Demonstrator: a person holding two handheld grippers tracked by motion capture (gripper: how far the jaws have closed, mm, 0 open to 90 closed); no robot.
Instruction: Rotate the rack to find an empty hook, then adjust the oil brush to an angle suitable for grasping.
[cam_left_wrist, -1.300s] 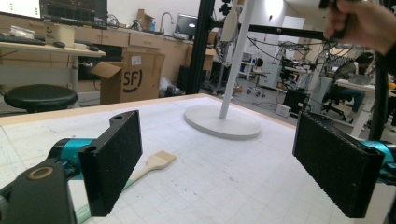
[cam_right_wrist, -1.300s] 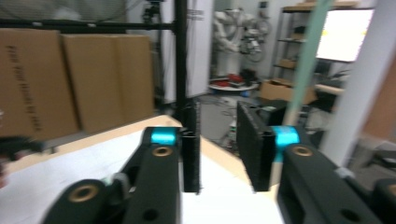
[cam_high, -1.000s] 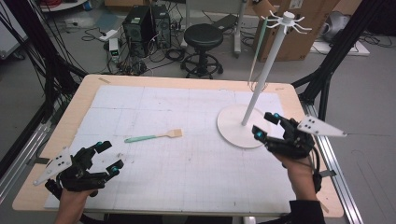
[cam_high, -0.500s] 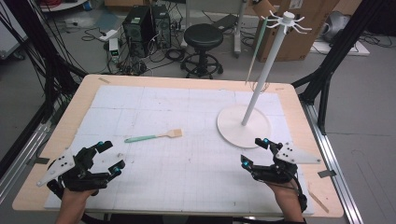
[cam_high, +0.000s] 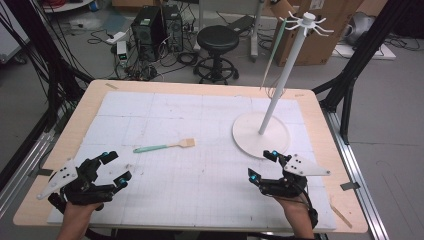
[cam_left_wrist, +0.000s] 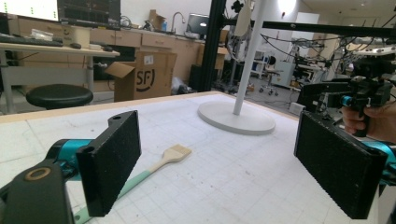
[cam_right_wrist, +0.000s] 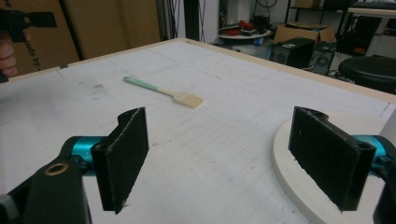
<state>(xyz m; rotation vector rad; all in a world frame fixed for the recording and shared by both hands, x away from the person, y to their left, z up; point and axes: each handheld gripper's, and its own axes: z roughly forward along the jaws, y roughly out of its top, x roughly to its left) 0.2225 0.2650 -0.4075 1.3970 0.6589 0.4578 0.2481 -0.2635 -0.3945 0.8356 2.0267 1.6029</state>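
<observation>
Fingers of both grippers stand wide apart, gripping nothing.
We see the left gripper at the table's 7 o'clock corner and the right gripper at 5 o'clock, each held in a hand just above the white gridded mat. We find the spatula lying flat on the mat near the table's centre, at 1 o'clock from the left gripper and 10 o'clock from the right gripper, well apart from both. Its green handle points to 9 o'clock, its wooden blade to 3 o'clock. We note the white rack stand at 12 o'clock from the right gripper, its round base just beside that gripper.
</observation>
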